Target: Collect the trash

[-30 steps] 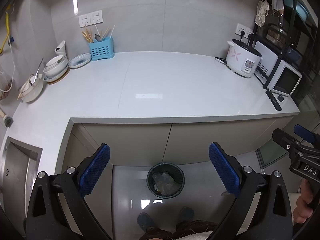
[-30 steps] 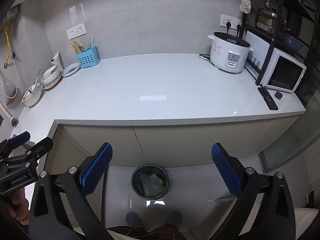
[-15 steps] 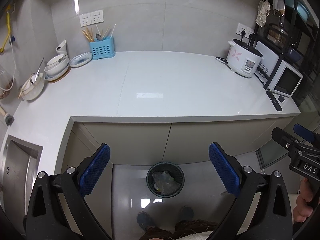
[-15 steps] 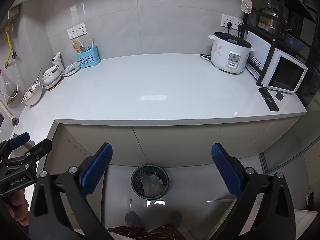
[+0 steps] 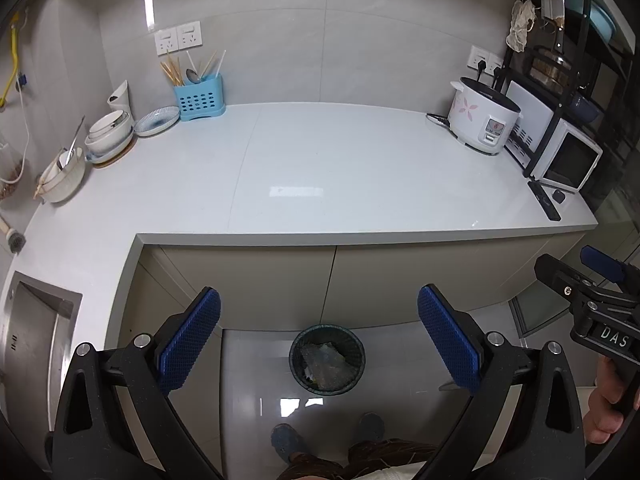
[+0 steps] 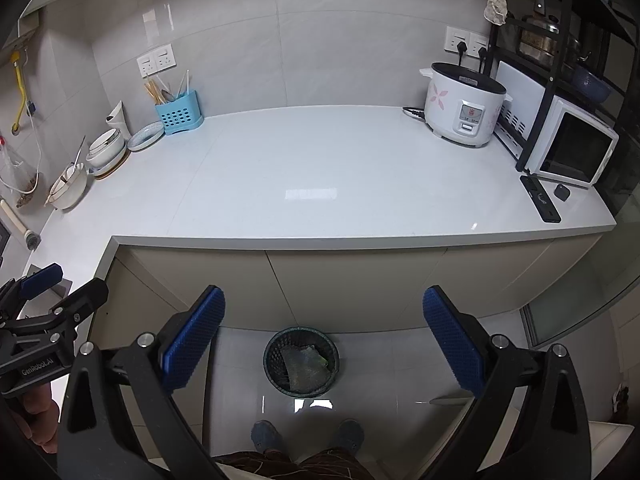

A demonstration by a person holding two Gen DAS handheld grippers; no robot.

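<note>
A home kitchen is shown. A pale L-shaped countertop is set over beige cabinet doors against a grey tiled wall. A rice cooker and a small oven are placed at the right, stacked bowls and a blue utensil caddy at the left, and a steel sink is let into the counter.

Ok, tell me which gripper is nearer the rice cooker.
Right. The right gripper is held toward the rice cooker end of the counter; the left gripper is beside it on the far side, toward the sink end.
</note>
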